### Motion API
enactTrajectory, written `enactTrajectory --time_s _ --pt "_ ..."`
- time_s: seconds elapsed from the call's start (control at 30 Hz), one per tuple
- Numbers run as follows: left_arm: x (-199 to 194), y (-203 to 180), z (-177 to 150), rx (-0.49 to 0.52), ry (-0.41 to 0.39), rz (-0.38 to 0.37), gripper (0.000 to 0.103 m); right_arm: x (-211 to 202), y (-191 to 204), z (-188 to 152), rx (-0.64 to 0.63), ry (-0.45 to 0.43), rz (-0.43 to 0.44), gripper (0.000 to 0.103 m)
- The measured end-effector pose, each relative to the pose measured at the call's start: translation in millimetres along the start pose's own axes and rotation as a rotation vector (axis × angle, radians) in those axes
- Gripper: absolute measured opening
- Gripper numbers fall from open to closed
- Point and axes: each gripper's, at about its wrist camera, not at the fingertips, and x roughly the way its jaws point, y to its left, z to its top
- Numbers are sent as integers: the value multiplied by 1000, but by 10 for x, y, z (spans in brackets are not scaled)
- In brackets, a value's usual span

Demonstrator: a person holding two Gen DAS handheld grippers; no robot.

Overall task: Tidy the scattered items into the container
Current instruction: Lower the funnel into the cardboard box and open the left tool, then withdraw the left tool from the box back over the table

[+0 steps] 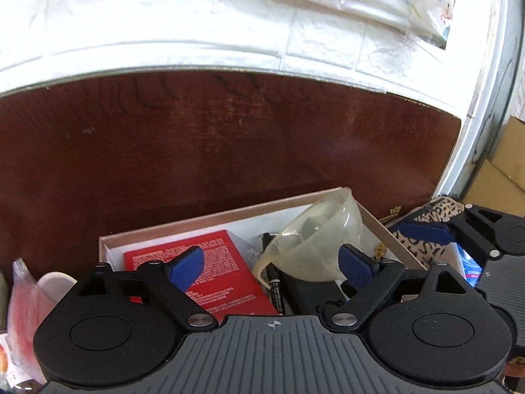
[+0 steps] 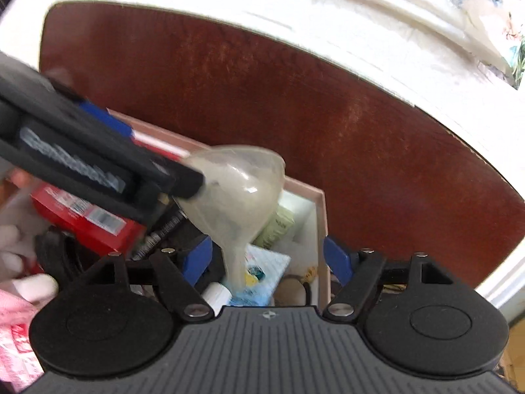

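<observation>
Two grippers work over one box. The left gripper (image 1: 267, 266) stands wide open with nothing between its blue pads, though its right pad (image 1: 352, 264) lies against or just beside the wall of a translucent funnel (image 1: 315, 239); I cannot tell which. The right gripper (image 2: 267, 259) is open about as wide. The funnel's spout (image 2: 236, 262) hangs in the gap between its pads but neither pad appears to press on it, so it holds nothing.

The funnel sits tilted inside the container (image 1: 203, 220), a shallow pale box on the dark wooden desk (image 1: 197, 138), with its mouth leaning toward the far right corner and rising above the rim. Beside it in the box lie a red booklet (image 1: 213, 269) and a black marker (image 1: 274, 282); the right wrist view also shows a pale blue packet (image 2: 265, 266) under the spout. A leopard-print pouch (image 1: 426, 226) lies outside the box on its right, near the right gripper, and looks like a thing left to tidy.

The risk, as I judge it, is the funnel: it is light and propped high, so a pad brushing it as either gripper pulls away could tip it over the rim and back onto the desk. The two grippers are also close together and could knock each other. The right wrist view is blurred, so fine contact there is uncertain.
</observation>
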Motion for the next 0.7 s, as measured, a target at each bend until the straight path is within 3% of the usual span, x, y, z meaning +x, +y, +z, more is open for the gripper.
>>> enactTrajectory --time_s 0.1,0.2,0.4,0.53,0.57,0.7 --pt "-21 14 1 4 2 3 95 91 -67 1 75 45 -108 78" --pt "-22 14 -13 24 4 7 95 20 -119 -21 129 30 -33 77" --pt "-22 -21 -66 25 43 6 95 -153 -8 -8 62 17 -30 80" --pt "-217 -29 -121 24 46 -13 99 -403 2 -14 87 8 20 98" --pt "-286 -32 -139 18 46 -18 103 -445 11 -5 91 4 28 99" --pt "-607 -84 -259 3 47 -37 103 -723 76 -55 114 2 66 102"
